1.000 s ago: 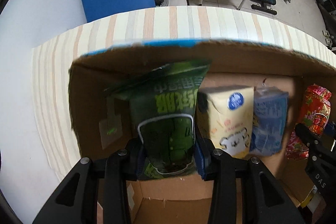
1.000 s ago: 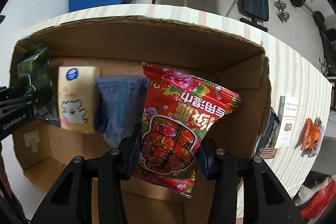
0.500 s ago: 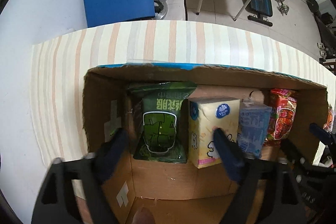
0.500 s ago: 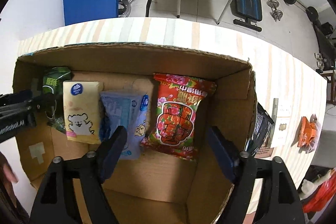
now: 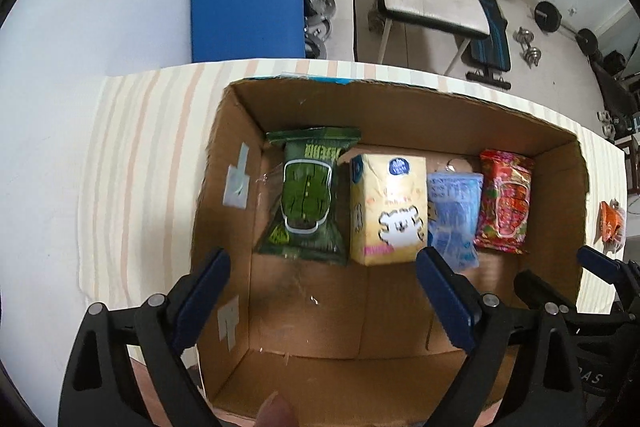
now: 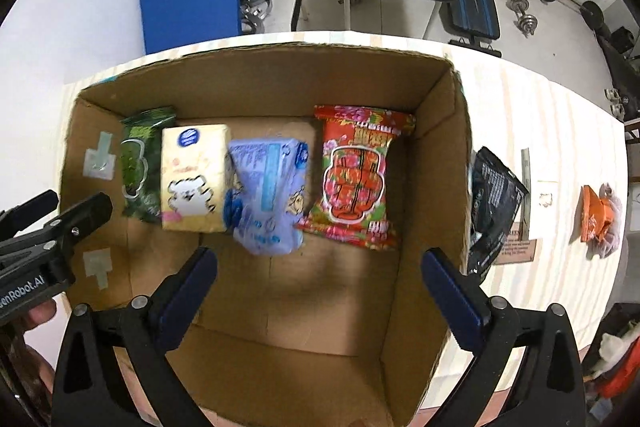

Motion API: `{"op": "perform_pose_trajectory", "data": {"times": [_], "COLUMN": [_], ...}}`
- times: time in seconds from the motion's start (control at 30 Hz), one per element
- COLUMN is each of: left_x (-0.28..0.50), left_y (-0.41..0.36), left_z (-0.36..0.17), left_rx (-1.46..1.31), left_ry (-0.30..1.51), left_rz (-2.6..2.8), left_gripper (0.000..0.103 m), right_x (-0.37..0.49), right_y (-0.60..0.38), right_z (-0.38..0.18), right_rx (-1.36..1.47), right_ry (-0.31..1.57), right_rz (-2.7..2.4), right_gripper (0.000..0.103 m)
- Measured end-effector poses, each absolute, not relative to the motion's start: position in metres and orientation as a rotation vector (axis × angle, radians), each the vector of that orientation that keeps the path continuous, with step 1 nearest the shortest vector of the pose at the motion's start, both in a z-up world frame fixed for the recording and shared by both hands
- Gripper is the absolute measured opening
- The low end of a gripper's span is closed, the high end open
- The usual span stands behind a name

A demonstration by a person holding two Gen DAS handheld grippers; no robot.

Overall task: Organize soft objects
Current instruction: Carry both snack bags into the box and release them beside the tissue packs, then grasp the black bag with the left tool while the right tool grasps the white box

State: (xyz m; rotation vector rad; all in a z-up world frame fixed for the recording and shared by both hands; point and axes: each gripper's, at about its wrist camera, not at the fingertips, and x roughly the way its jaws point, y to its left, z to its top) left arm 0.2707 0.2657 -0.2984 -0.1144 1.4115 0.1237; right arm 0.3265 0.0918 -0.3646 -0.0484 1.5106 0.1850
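Cardboard box (image 6: pixel 432 187) with crinkly foil packs (image 6: pixel 354 175), boxy tissue pack (image 5: pixel 386 207).

We see even, bright indoor light and soft shadows inside the cardboard box (image 6: pixel 432 163). Fisheye distortion bends and darkens the edges. The blue pack (image 6: pixel 268 195) looks slightly blurred.

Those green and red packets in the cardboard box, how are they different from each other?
The green packet sits at the left end of the row, next to the yellow tissue pack; the red packet sits at the right end, next to the blue pack. The green one is plain dark green with a white-outlined window; the red one is bright and flowery. Both are soft sealed pouches with crimped ends, lying inside the cardboard box, held by neither gripper.
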Motion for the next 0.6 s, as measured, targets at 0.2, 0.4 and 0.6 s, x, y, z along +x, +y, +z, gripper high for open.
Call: {"op": "perform_pose_trajectory", "data": {"times": [0.2, 0.4, 0.6], "left_x": [0.238, 0.201, 0.176], "left_y": [0.251, 0.235, 0.216], "left_z": [-0.281, -0.253, -0.234], "left_rx": [-0.124, -0.095, -0.085], "left_ry": [1.354, 1.286, 1.263], "left_rz": [0.137, 0.159, 0.163], "left_gripper": [0.095, 0.095, 0.095], "right_x": [0.286, 0.253, 0.221], "right_y": [0.08, 0.068, 0.054], "right_z": [-0.336, -0.301, -0.281], "right_rx": [-0.034, -0.011, 0.04], "right_ry": [1.44, 1.376, 1.362], "right_rz": [0.195, 0.211, 0.252], "right_gripper": [0.103, 0.103, 0.103]}}
